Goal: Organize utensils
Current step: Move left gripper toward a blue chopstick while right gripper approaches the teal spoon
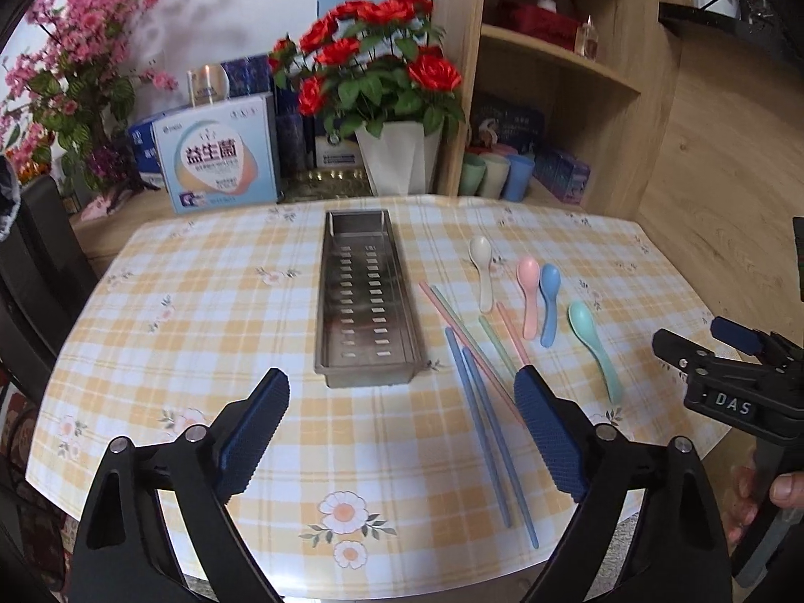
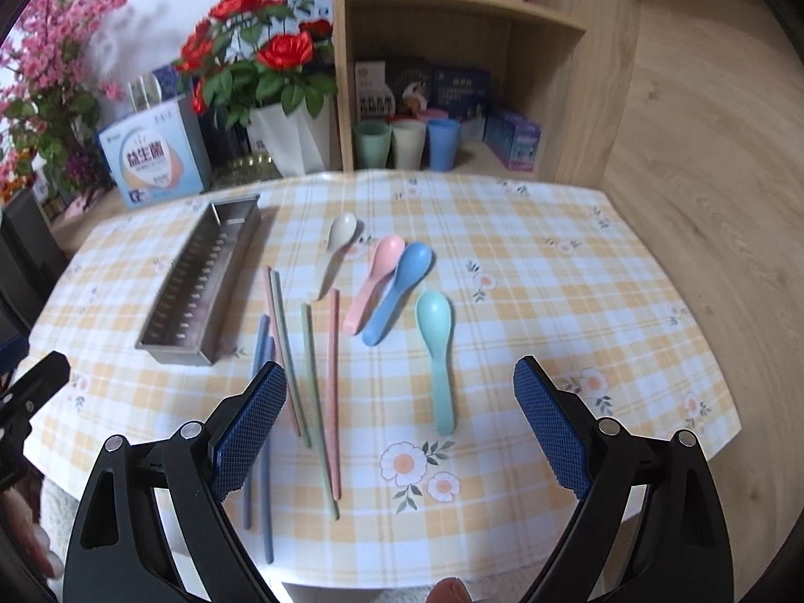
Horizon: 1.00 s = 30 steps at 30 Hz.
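With nothing yet in the steel tray [image 1: 367, 301], the step in hand looked like a first pick. To do it well, one hand-held gripper should come down square over a single piece, straddle its handle or shaft across the narrow way, and close only once both pads bracket it; the thin chopsticks lie close together, so a sloppy approach would likely drag a neighbour.

The left hand-held gripper [image 1: 402, 427] pointed steeply down over the surface [image 1: 201, 326], jaws spread wide and empty. The tray lay straight ahead of it, lengthwise, and the blue chopsticks [image 1: 485, 427] ran between its fingers, nearer the right-hand one.

The right hand-held gripper [image 2: 399, 427] was tilted down likewise, wide open, holding nothing. The green spoon [image 2: 438, 352] lay ahead between its fingers, the pink spoon [image 2: 374, 281] and blue spoon [image 2: 399, 291] just beyond, touching each other, the white spoon [image 2: 336, 246] farther off. The pink and green chopsticks [image 2: 311, 377] lay near its left finger.
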Motion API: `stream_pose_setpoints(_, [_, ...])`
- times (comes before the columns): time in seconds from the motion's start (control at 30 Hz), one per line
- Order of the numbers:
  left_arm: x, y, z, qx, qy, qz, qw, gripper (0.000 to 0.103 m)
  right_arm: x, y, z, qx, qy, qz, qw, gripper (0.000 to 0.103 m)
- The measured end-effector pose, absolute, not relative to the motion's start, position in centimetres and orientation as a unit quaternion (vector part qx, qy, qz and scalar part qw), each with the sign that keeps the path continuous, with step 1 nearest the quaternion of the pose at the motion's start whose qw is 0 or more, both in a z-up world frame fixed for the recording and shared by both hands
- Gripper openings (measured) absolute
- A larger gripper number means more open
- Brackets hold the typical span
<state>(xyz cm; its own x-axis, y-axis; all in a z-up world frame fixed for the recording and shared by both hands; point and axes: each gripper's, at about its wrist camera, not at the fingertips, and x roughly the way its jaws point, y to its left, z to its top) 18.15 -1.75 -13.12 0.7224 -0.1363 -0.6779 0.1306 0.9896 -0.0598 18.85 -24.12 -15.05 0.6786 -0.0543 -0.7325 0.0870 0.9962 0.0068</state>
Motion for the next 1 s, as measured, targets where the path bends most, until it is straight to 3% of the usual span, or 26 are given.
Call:
stream_pose_setpoints(0.1, [19.2, -2.2, -14.7, -0.012, 0.387, -0.076, 0.919, 0.081, 20.0, -24.2, -16.6, 0.03, 0.413, -0.026, 0.91, 0.089])
stream_pose_setpoints(0.27, [20.7, -2.8, -17.6, -0.036, 0.424, -0.1, 0.899, 0.061, 21.3, -25.1, -19.0, 0.072, 0.421, -0.008, 0.904, 0.089])
stream_pose_setpoints(0.6, [23.3, -5.5, -21.9, -0.032, 0.489, -0.118, 0.864, 0.048, 22.0, -26.3, -23.0, 0.093, 0.448, -0.016, 0.889, 0.089])
stream_pose_setpoints(0.77, [24.9, -7.2, -24.9, -0.018, 0.532, -0.121, 0.838, 0.024, 22.3, -26.8, -24.3, 0.092, 0.466, -0.014, 0.88, 0.089])
stream_pose_setpoints(1.0, [26.0, -7.7, -26.0, -0.021, 0.545, -0.129, 0.828, 0.023, 22.5, -26.7, -24.5, 0.093, 0.457, 0.009, 0.885, 0.089])
